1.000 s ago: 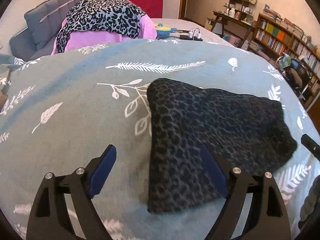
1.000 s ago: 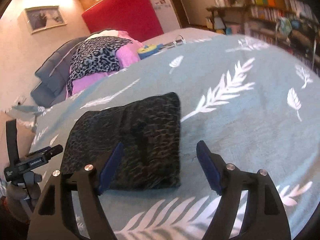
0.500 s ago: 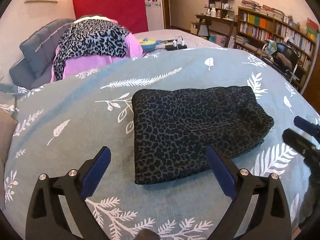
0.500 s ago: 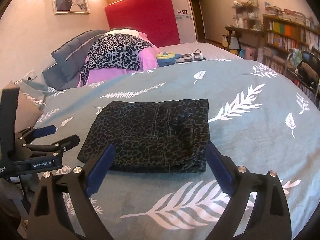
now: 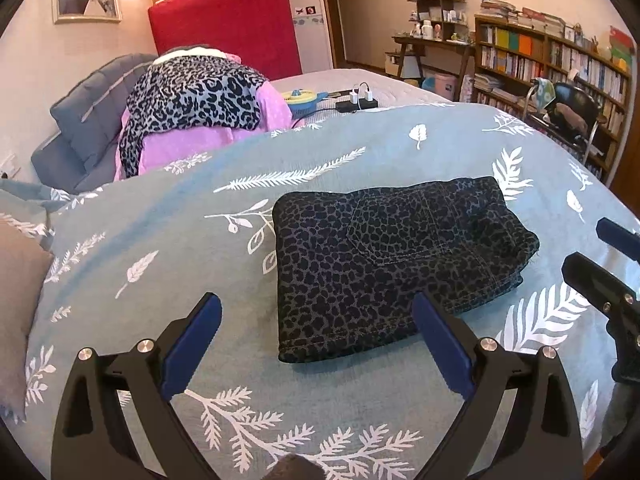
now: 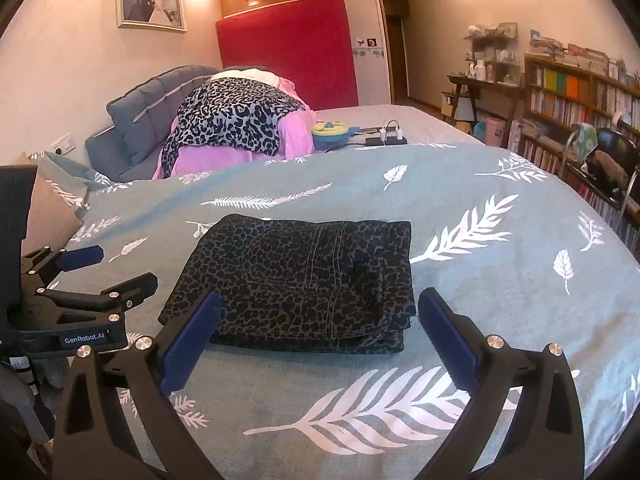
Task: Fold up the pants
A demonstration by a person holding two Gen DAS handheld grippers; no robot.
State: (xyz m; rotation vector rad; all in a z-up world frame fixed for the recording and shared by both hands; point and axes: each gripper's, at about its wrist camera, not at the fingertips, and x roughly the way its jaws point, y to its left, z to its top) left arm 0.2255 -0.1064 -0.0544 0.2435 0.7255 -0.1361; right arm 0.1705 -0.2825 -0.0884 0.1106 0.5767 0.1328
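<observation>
On teal leaf-print bedspread (image 5: 160,216), dark leopard-print pants (image 5: 384,256) lie folded into compact rectangle, near middle. Left gripper (image 5: 316,344) hangs just short of pants' near edge, jaws spread wide, nothing between pads. Right gripper (image 6: 320,338) likewise clear of fabric, jaws opening, empty. Clothes pile (image 6: 236,124) behind, well apart.

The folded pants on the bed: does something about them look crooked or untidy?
Nothing serious. The leopard-print pants lie as a compact folded bundle on the blue bedspread, free of both grippers. Only the layered edges at the right end are not perfectly flush, so the stack looks slightly uneven there.
</observation>
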